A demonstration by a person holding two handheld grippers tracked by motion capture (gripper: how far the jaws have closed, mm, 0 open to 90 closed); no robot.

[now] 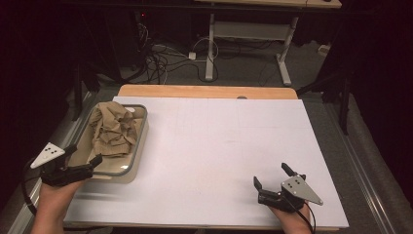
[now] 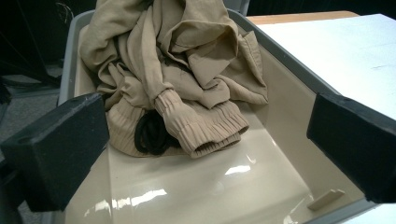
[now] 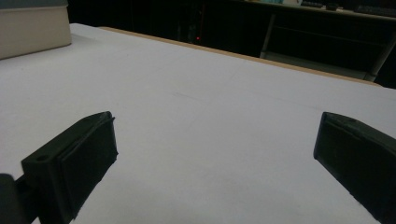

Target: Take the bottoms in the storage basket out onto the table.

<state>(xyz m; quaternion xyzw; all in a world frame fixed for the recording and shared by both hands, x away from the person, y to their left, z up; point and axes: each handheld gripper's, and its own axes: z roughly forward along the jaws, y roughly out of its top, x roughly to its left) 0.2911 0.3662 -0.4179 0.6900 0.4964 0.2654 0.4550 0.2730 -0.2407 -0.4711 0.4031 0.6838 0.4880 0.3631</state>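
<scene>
A crumpled tan garment (image 1: 114, 127) with ribbed cuffs lies in a beige bin (image 1: 139, 141) with a grey rim at the table's left. In the left gripper view the garment (image 2: 177, 70) fills the far half of the bin (image 2: 205, 182), and a black cord (image 2: 149, 135) pokes out under a cuff. My left gripper (image 1: 84, 156) hovers open at the bin's near end, jaws wide apart, nothing between them. My right gripper (image 1: 272, 176) rests open low over the white table surface (image 1: 219, 141) near the front right, holding nothing.
The white board covers a wooden table (image 1: 204, 91). A small beige tab (image 2: 325, 199) lies in the bin's near corner. Beyond the table stand a desk frame (image 1: 253, 39) and floor cables (image 1: 160, 61). The bin's side (image 3: 32, 28) shows far left in the right gripper view.
</scene>
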